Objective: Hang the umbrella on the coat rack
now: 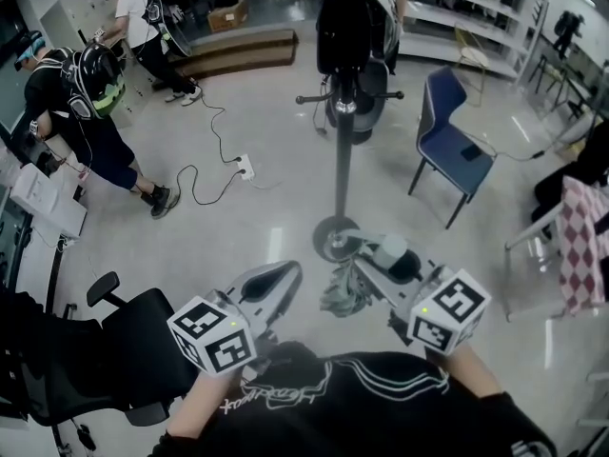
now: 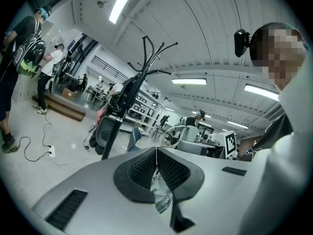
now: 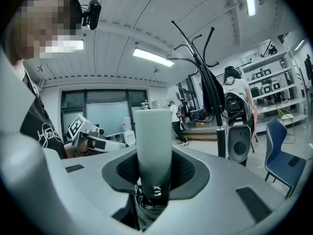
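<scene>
Glossy grey floor point(image 1: 238, 246) in an open workshop with shelving at the far end: blue chair point(image 1: 452, 141) right, black office chair point(image 1: 114, 341) near left, black metal coat rack point(image 1: 341, 160) with round base and curved hooks just beyond the grippers. Right gripper point(image 3: 154, 175) is clamped on the smooth pale cylindrical handle point(image 3: 152, 146) of the folded umbrella point(image 1: 347, 291), handle upright between the ribbed pads. Left gripper point(image 2: 157, 173) jaws are pinched together on its thin white cord point(image 2: 156, 155) and crinkled grey fabric point(image 2: 161, 195), so the umbrella hangs between both grippers, clear of the rack.

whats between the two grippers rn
The folded umbrella: its grey canopy hangs between the left gripper and the right gripper, which grips its handle. The head view shows this.
</scene>
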A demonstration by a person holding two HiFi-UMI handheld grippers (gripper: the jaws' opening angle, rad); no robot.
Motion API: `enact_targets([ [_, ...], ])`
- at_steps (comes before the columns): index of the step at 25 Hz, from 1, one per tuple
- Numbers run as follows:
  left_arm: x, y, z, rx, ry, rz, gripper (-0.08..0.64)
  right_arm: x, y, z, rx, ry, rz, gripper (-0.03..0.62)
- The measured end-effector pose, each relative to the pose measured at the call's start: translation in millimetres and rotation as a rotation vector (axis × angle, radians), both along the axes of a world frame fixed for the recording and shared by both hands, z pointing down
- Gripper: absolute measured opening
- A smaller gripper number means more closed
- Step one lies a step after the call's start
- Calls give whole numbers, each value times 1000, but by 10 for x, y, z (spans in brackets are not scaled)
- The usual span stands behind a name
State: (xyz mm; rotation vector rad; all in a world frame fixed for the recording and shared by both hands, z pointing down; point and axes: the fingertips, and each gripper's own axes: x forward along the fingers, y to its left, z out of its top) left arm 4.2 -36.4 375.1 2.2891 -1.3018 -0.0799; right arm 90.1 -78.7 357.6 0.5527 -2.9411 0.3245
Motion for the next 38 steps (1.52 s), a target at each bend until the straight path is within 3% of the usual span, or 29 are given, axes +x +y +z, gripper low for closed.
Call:
enact_targets([
  [14,-515,-684,-101,51,24,64,3,-422,-655,-33,12,33,92,137],
  [26,-1170,-1646,-206,31,34,153,3,-982,-1517,-171,6,39,204,137],
  [38,-1667,-2268,-145,9,60,228,3,-1408,-2117,-117,-7,73,301,137],
])
